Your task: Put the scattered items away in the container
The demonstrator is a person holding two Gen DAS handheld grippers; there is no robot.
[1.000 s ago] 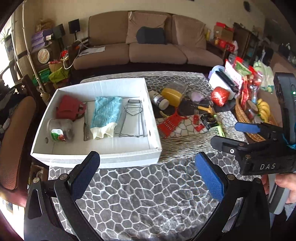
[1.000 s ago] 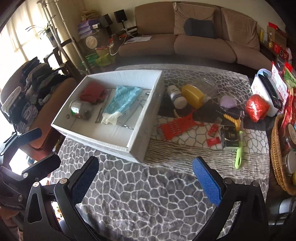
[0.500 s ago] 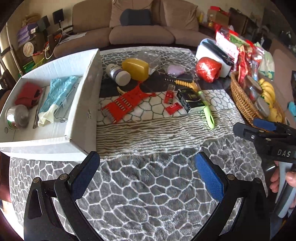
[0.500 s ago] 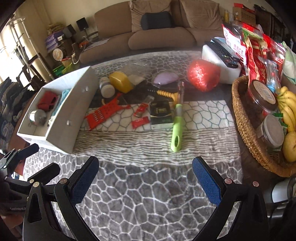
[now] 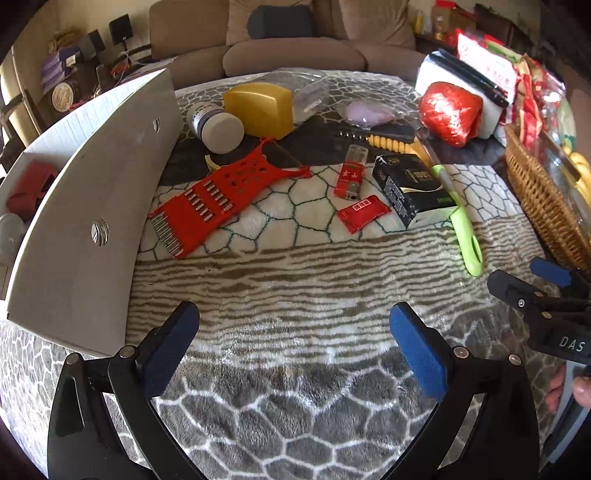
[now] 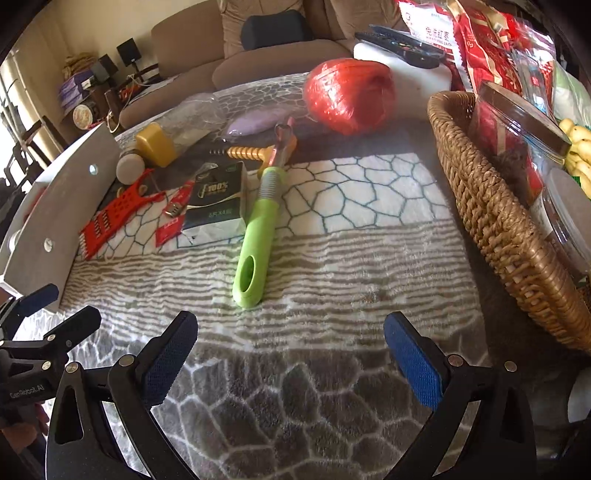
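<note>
Here, right gripper [image 6: 290, 354] jaws apart, near green-handled peeler [image 6: 258, 236]

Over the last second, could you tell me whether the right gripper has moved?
Yes. The right gripper has swung rightward, away from the white box and toward the wicker basket, with the green-handled tool now just ahead.

This is a living room in a home. A big brown sofa [image 5: 280, 48] with soft cushions [image 6: 273, 26] stands behind the table. The table has a fuzzy cloth [image 5: 295, 295] with stone shapes on it. A woven basket [image 6: 495, 206] holds jars and bananas [image 6: 576, 147]. Snack bags [image 6: 480, 40] and a TV remote [image 6: 402, 44] lie near it. Small black speakers [image 5: 123, 27] sit on a shelf at the side.
</note>
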